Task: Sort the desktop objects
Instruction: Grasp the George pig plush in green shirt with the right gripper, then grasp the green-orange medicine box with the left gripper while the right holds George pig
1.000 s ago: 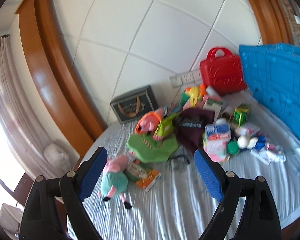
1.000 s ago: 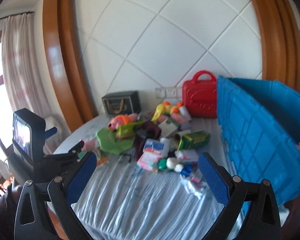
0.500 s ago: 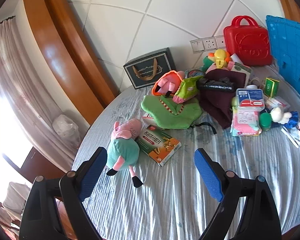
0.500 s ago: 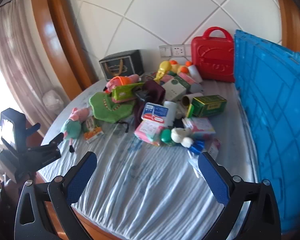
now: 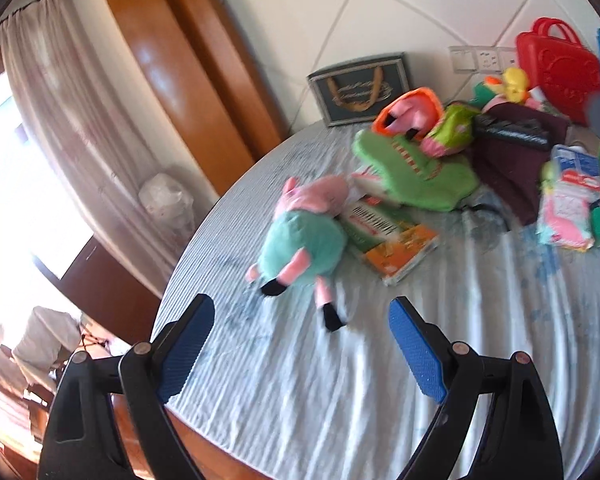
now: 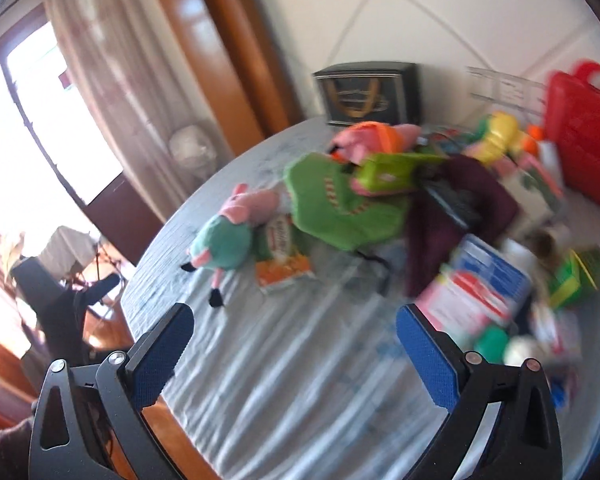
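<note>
Round surface (image 5: pixel 340 400), covered in a pale blue-and-white striped cloth, carries the whole lot; it stands against a white tiled wall (image 5: pixel 340 20) with a wooden frame (image 5: pixel 188 80) and a sheer curtain (image 5: pixel 68 120) to the left. Red carry case (image 5: pixel 556 72), upright at the back right by the wall. Dark gift box (image 5: pixel 360 88) with gold lettering, upright at the back, just left of the heap. Dark maroon cloth (image 5: pixel 508 168), crumpled in the middle of the heap, a black item lying across its top. Green crocodile plush (image 5: pixel 416 172), flat at the heap's left edge, with an orange-and-pink toy (image 5: pixel 408 112) behind it. Pig plush (image 5: pixel 308 232), pink head and teal body, lying on its side apart from the heap toward the near left edge, touching a green-and-orange box (image 5: pixel 392 240) just to its right. Blue-and-pink packets (image 5: pixel 568 200) at the right, small green and white items beside them, blurred. Left gripper (image 5: pixel 302 340): jaws wide apart, empty, above bare cloth just short of the pig plush's feet. Right gripper (image 6: pixel 296 350): jaws wide apart, empty, above bare cloth near the front of the heap; this view is motion-blurred.
</note>
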`<state>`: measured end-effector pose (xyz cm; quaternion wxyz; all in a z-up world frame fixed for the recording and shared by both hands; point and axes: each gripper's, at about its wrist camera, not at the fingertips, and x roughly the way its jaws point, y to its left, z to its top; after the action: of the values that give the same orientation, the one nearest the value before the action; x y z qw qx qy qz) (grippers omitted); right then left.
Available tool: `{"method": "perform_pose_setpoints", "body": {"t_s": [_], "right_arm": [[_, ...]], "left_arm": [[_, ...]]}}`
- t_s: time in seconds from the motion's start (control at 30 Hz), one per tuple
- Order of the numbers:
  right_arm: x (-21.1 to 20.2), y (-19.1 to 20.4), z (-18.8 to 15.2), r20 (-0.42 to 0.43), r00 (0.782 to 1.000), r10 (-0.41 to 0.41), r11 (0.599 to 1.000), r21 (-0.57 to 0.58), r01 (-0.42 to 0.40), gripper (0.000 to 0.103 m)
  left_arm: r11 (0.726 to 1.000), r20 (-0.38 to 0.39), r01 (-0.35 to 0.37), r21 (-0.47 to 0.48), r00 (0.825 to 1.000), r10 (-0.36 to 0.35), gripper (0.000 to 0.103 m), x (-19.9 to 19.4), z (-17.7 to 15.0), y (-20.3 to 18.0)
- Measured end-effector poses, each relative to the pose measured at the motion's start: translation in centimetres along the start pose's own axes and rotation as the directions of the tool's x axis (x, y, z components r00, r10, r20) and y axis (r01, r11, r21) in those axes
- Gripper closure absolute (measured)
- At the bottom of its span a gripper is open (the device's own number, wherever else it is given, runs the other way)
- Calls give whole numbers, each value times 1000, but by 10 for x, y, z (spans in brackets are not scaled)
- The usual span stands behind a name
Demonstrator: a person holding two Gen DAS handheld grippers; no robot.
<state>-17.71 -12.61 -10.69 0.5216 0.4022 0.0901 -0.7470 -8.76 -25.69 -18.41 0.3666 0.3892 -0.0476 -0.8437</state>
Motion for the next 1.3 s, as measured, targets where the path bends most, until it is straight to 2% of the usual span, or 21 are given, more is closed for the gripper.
{"method": "perform_pose_setpoints", "body": {"t_s": [0.13, 0.27, 0.37, 0.43, 0.67, 0.73, 0.8, 0.87, 0.93, 1.03, 1.1, 1.2, 1.3], "right_arm": [[80, 40, 48, -56, 998, 22, 1000, -13, -23, 0], [173, 73, 81, -157, 987, 29, 1000, 15, -27, 0], [234, 91, 91, -236, 972, -5, 1000, 5, 7, 0], [269, 100, 95, -287, 956, -57, 998, -27, 51, 0], [341, 117, 89, -400, 908, -128, 991, -72, 109, 1], [353, 123, 83, -399, 894, -203, 977, -138, 160, 14], [347, 122, 83, -384, 906, -177, 982, -133, 136, 24], [334, 115, 86, -374, 920, -116, 992, -88, 90, 30], [311, 109, 88, -342, 937, -72, 997, -58, 55, 31], [254, 91, 91, -252, 964, -89, 996, -33, 84, 31], [213, 70, 88, -199, 972, -126, 992, 4, 129, 30], [156, 36, 76, -146, 968, -202, 975, 59, 212, 30], [109, -1, 61, -131, 951, -280, 951, 100, 294, 30]], "left_arm": [[999, -22, -40, -17, 999, 39, 13, 32, -6, 46], [997, -42, -67, -40, 997, 65, 13, 65, -7, 98], [997, -60, -58, -52, 997, 55, 13, 88, -10, 133], [997, -70, -69, -39, 995, 66, 13, 104, -12, 149], [998, -88, -38, -57, 996, 33, 13, 142, -12, 183], [998, -89, -20, -60, 996, 14, 13, 147, -12, 185], [999, -87, 0, -47, 996, -4, 13, 151, -10, 181], [999, -83, 21, -37, 996, -24, 13, 154, -8, 175], [998, -78, 47, -34, 996, -49, 13, 157, -4, 168], [995, -69, 94, -21, 993, -95, 13, 160, 8, 148], [990, -64, 141, -15, 988, -142, 13, 161, 18, 126], [980, -57, 199, 2, 978, -199, 13, 164, 32, 86], [972, -70, 233, -3, 970, -233, 13, 171, 46, 41]]}}
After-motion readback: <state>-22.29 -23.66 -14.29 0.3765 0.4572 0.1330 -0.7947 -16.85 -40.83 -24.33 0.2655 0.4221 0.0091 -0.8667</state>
